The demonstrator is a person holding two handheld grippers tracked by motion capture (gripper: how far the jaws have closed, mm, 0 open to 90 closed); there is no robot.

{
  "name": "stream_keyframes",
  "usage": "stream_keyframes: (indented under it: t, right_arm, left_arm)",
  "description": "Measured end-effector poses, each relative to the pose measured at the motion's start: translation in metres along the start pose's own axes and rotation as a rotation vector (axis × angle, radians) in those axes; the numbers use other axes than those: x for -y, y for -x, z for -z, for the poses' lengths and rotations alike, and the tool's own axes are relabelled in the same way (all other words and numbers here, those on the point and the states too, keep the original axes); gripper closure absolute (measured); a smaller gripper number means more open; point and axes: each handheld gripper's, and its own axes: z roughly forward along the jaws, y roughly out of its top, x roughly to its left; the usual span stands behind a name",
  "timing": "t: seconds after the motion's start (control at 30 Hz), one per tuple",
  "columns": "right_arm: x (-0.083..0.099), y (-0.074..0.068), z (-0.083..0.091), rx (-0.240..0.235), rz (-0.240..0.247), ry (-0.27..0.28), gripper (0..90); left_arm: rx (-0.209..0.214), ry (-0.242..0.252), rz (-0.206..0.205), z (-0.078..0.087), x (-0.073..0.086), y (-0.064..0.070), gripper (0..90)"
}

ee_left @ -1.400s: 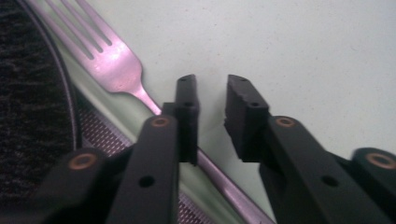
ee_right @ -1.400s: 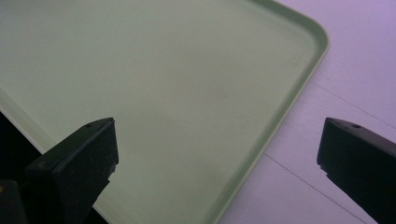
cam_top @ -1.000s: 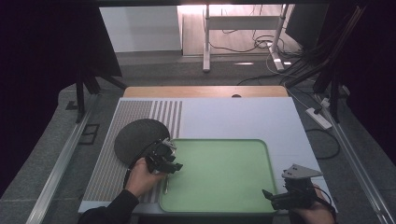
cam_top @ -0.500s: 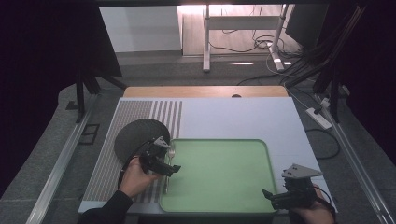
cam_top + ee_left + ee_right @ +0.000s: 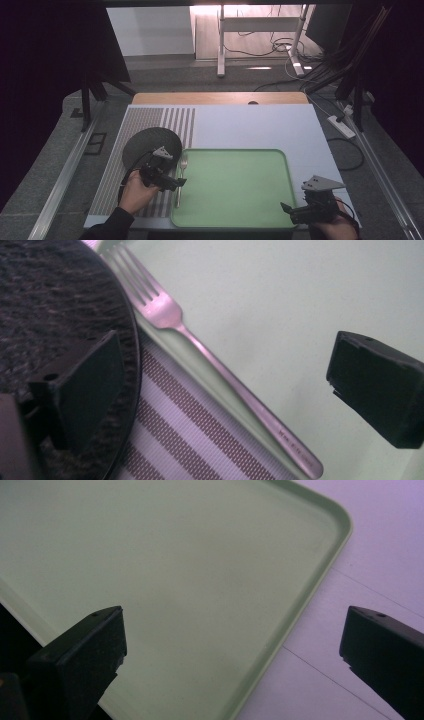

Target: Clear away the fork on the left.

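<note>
Left claw spread astride fork — tines away, handle toward the person.

The high view looks down from above; both close tool views share the green tray.

Bare tray; fork along edge

Striped placemat under dark plate
</note>
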Motion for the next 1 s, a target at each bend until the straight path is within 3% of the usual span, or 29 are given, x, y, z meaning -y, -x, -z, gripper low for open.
stream_keyframes:
  t: [0.33, 0.73, 1.0]
  right_arm:
    - [0.001, 0.0, 0.001, 0.004, -0.005, 0.0, 0.0]
    - [0.002, 0.0, 0.002, 0.007, -0.007, 0.001, 0.0]
    - [0.002, -0.001, 0.002, 0.008, -0.006, 0.001, 0.0]
  left_arm:
    - [-0.032, 0.038, 0.023, 0.013, 0.011, -0.002, 0.0]
    - [-0.035, 0.102, 0.059, 0.024, 0.027, -0.008, 0.0]
    - [-0.041, 0.105, 0.08, 0.029, 0.036, -0.009, 0.0]
